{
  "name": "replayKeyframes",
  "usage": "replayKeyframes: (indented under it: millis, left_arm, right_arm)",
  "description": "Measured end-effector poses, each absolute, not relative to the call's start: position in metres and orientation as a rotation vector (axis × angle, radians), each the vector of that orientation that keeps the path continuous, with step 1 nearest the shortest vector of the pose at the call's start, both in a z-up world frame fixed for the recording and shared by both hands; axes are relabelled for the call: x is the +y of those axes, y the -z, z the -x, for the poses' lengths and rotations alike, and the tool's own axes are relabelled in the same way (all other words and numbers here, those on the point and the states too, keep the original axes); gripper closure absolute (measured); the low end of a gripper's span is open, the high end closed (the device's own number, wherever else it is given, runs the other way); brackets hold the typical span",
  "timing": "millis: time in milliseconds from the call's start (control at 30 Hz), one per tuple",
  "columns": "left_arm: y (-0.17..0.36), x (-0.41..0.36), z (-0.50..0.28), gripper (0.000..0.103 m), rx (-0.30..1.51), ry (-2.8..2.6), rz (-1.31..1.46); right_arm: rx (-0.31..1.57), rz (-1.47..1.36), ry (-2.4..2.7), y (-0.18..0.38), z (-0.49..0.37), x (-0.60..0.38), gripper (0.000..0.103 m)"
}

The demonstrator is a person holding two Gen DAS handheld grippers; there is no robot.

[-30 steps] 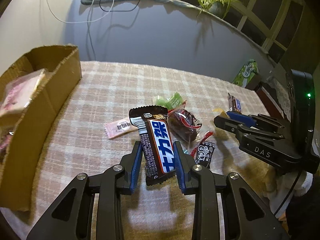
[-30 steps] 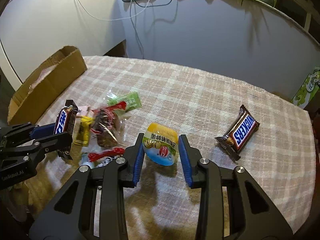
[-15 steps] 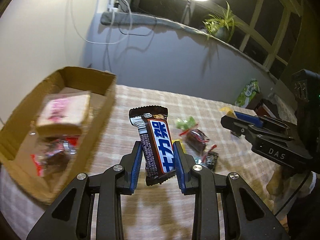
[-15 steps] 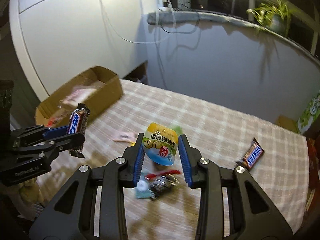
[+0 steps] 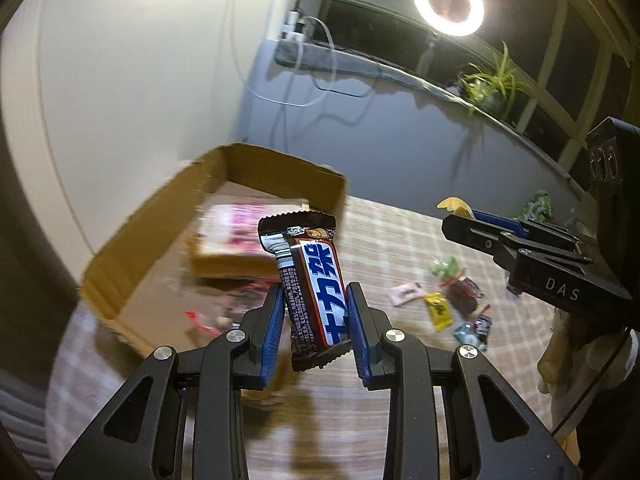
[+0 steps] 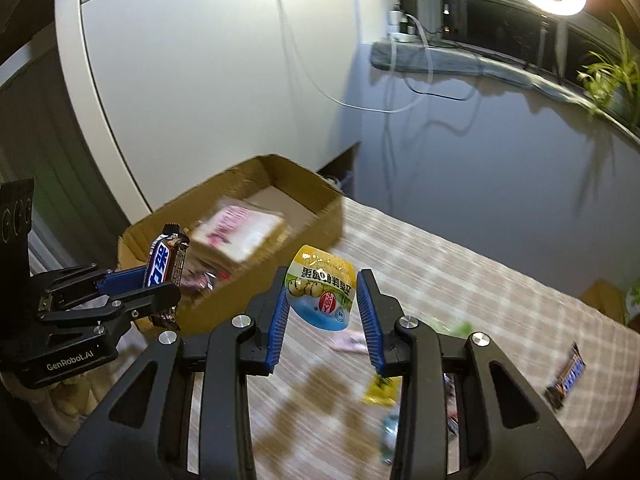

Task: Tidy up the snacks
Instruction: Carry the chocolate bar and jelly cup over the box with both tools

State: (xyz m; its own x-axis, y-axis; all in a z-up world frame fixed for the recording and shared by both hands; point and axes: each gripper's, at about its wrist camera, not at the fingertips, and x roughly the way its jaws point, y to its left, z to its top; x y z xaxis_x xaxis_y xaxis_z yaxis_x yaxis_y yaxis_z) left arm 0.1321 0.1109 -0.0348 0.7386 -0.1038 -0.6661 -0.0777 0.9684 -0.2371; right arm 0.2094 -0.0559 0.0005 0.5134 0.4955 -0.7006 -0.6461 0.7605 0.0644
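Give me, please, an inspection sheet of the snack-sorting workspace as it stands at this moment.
Surface: table with checked cloth; loose snacks on it.
Job's things: chocolate bar and jelly cup both held up off the cloth; cardboard box already holds a pink packet, blurred.
Clutter: small candy pile; second chocolate bar near the far right edge.
Grippers: left gripper shut on chocolate bar; right gripper shut on jelly cup.
Cables: white cable hanging down the wall from the ledge.
Surroundings: ring light, potted plant, windows.
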Motion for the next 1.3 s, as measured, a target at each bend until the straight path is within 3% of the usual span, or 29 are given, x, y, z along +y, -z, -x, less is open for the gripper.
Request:
replayKeyframes:
  millis: [567,1300]
  left_arm:
    - [0.041,0.168,-0.131,0.074,0.727,-0.079,0.294]
    - [0.051,0.181,-0.142,0.074,0.749,-0.098,0.305]
  right_arm:
    - [0.776,0.265,-0.771,0.010,-0.236,0.028,0.068]
    - [0.833,0.275,-0.754,0.036,-0.275,0.049,0.068]
